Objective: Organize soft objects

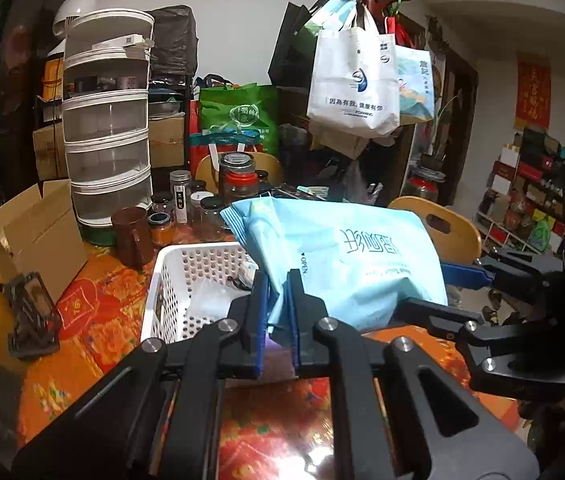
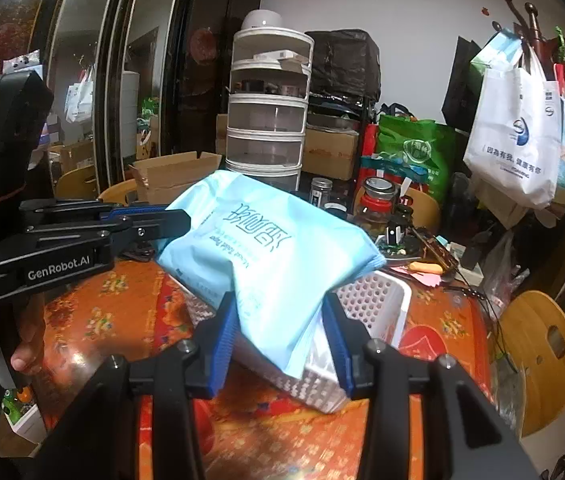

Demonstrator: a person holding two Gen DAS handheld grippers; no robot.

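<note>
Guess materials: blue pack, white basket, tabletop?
Blue pack: thin plastic film, satin sheen; it creases and sags between both grips. White basket: rigid moulded plastic, matte, with regular punched holes. Tabletop: glossy, glass or vinyl over an orange pattern; it mirrors light.
</note>
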